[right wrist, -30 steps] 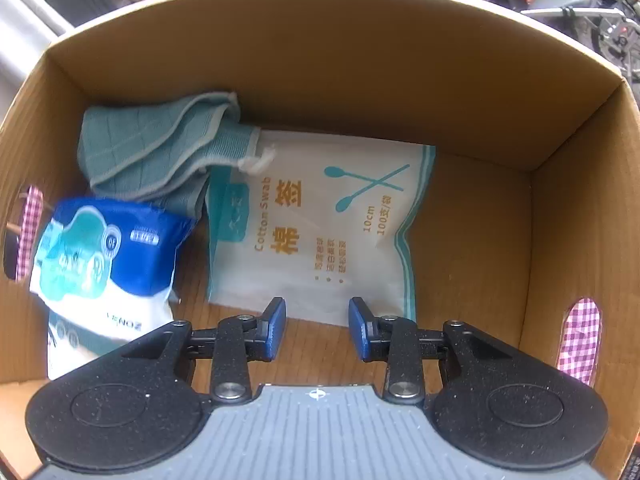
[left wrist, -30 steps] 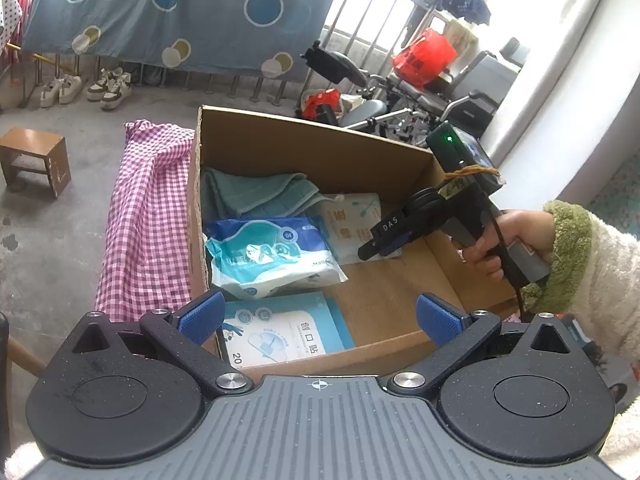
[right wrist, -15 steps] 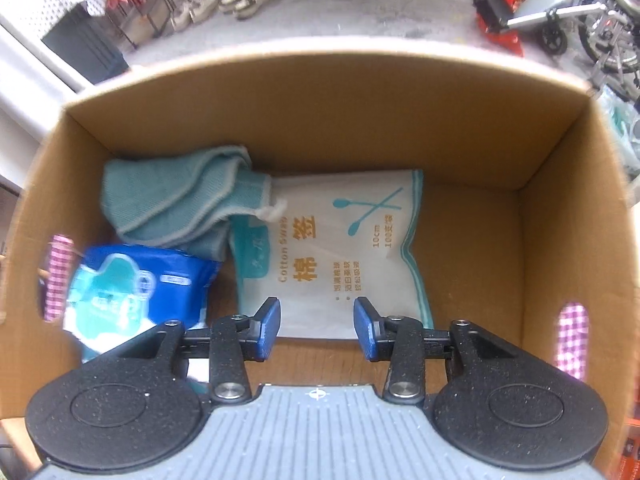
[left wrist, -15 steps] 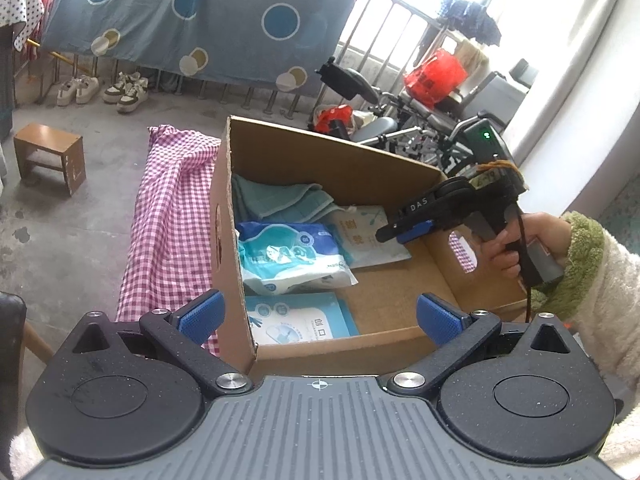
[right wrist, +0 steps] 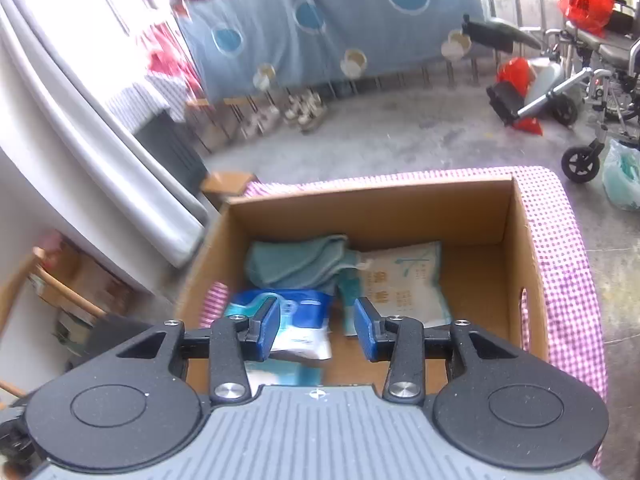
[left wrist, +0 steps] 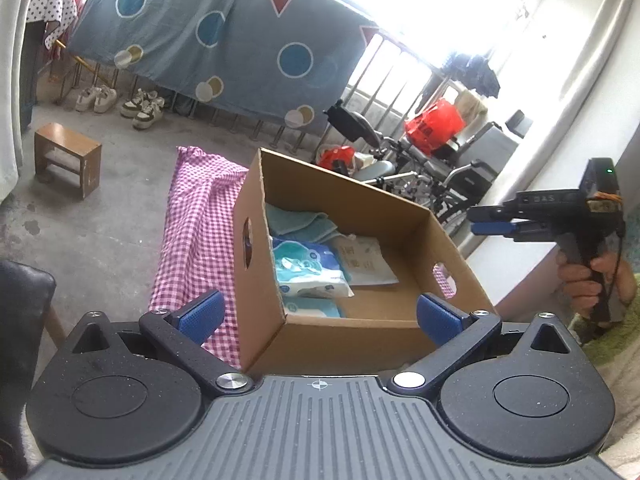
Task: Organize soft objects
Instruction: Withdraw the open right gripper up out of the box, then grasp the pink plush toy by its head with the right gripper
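Two grippers, both empty. Left gripper point(left wrist: 318, 314): jaws spread wide, nothing between them, hovering before the near corner of the cardboard box point(left wrist: 340, 338). Right gripper point(right wrist: 316, 322): jaws narrowly parted after just opening a little, gripping nothing, raised above the box's near edge; in the left view it sits off to the box's right, held by a hand point(left wrist: 588, 280) in a green cuff. Inside the box, near to far: blue wet-wipes pack point(right wrist: 298, 322), cotton swab bag point(right wrist: 404, 284), folded teal towel point(right wrist: 296, 262). Box stands on pink checked cloth point(right wrist: 560, 248). Beyond: wooden stool point(left wrist: 66, 158), wheelchair point(right wrist: 592, 88), blue sheet with circles point(left wrist: 208, 36).
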Tool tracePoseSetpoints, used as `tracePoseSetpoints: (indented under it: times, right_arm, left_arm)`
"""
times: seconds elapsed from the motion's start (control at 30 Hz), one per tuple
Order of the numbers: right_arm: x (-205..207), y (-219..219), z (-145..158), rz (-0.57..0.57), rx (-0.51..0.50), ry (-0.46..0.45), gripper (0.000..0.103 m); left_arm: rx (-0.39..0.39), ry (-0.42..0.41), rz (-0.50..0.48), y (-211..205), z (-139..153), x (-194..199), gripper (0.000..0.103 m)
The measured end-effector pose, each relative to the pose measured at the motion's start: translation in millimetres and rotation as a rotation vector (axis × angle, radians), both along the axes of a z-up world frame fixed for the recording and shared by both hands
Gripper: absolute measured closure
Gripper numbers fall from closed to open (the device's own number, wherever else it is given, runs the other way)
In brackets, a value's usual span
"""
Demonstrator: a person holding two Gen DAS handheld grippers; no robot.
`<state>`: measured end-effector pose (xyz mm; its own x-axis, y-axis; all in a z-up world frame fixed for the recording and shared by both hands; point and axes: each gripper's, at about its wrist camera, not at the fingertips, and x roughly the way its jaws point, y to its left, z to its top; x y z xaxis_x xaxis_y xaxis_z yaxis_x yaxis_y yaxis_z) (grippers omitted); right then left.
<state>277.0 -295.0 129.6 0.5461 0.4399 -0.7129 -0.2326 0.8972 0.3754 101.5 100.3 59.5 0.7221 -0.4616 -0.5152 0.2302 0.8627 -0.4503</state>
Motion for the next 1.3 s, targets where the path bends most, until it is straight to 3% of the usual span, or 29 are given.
tracePoseSetpoints:
  times: [0.23, 0.37, 0.4, 0.43, 0.47, 0.5, 0.67, 0.8, 1.0, 1.1, 1.3]
  right_arm:
    - [-94.9, -15.9, 10.6, 0.008, 0.128, -0.094, 0.059]
    - [-149.3, -23.0, -24.0, -0.048, 0.078, -0.073, 0.058]
    - [-161.5, -26.2, -37.2, -0.076, 0.063, -0.058, 0.049]
    - [-173.7, -30.0, -50.3, -0.109, 0.049, -0.041, 0.022]
    - [-183.7, -34.2, -61.7, -0.141, 0.036, -0.023, 0.007]
    - [-194.4, -39.2, -72.8, -0.176, 0.035, -0.014, 0.007]
    - [-236.0, -59.9, -106.1, -0.27, 0.067, -0.008, 0.006]
    - [-242.8, -74.8, -125.5, -0.299, 0.124, 0.016, 0.007]
    - [-241.2, -88.4, -153.4, -0.298, 0.245, 0.068, 0.011]
    - [-234.6, -91.6, -165.7, -0.274, 0.307, 0.102, 0.019]
    - [-222.4, -98.4, -181.2, -0.264, 0.336, 0.147, 0.027]
  left_arm:
    - [0.066, 0.056, -0.008, -6.3, -16.2, -9.5, 0.001]
    - [0.068, 0.104, -0.157, -35.4, -27.6, -10.1, 0.001]
    - [0.069, 0.118, -0.218, -48.7, -30.8, -9.7, 0.001]
    - [0.075, 0.128, -0.282, -63.4, -33.8, -9.3, 0.001]
    - [0.083, 0.135, -0.34, -78.7, -36.7, -8.9, 0.001]
    - [0.095, 0.143, -0.388, -93.7, -39.4, -8.5, 0.001]
    - [0.183, 0.181, -0.627, -175.3, -63.7, -13.9, 0.001]
    - [0.244, 0.207, -0.744, -222.9, -79.4, -19.6, 0.001]
    - [0.282, 0.219, -0.793, -255.9, -90.3, -20.1, 0.001]
    - [0.283, 0.252, -0.784, -263.5, -96.4, -13.7, 0.001]
    - [0.289, 0.284, -0.775, -276.1, -105.2, -7.5, 0.002]
